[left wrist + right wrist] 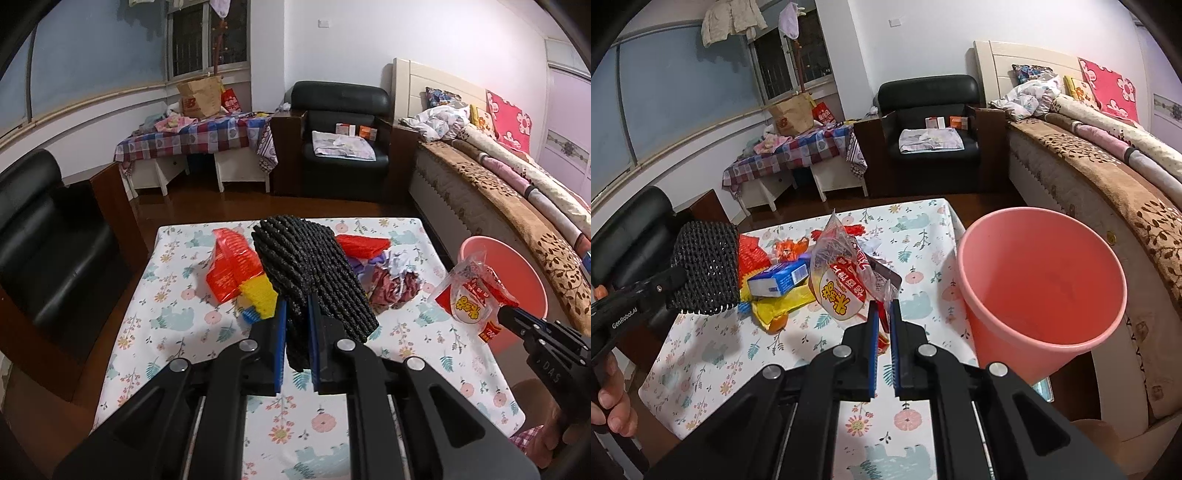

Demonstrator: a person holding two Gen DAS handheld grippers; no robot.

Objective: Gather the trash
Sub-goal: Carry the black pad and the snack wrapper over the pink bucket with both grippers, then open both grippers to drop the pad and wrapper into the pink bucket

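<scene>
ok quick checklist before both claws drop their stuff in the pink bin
1. Left claw clamped on black foam net sleeve: ok.
2. Right claw clamped on clear printed snack wrapper: ok.
3. Pink plastic bin mouth unobstructed: ok.
4. Wrapper above the bin mouth: not ok, it hangs left of it.
5. Net sleeve near the bin: not ok, far left.
6. Floral-cloth table cleared: not ok, blue and white carton remains.

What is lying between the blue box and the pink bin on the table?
In the right wrist view, the clear snack wrapper, held up by the right gripper, hangs between the blue box and the pink bin.
</scene>
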